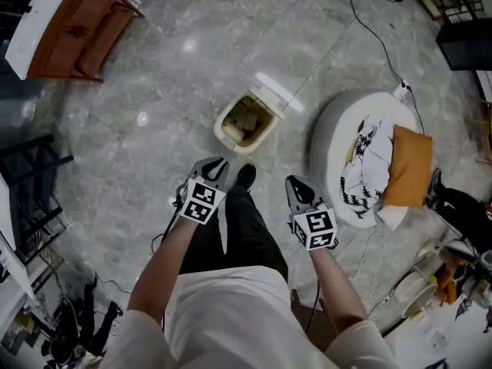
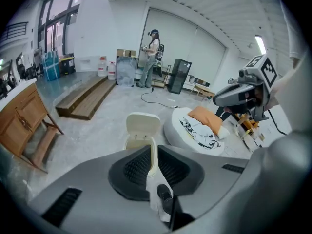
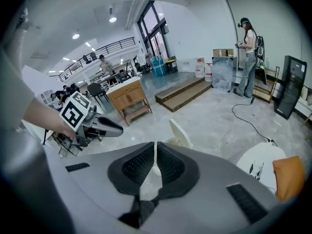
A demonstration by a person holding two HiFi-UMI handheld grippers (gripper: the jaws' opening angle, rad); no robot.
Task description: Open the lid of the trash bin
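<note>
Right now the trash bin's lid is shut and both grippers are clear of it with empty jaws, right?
No: the lid of the trash bin stands open in the head view. The left gripper and right gripper are clear, jaws empty.

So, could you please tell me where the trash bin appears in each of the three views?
Head view: trash bin at centre, just above the middle.
Left gripper view: centre-left, just below the middle.
Right gripper view: centre; mostly its raised lid shows.
Shared landmark: orange cushion, right of the bin in every view.
</note>
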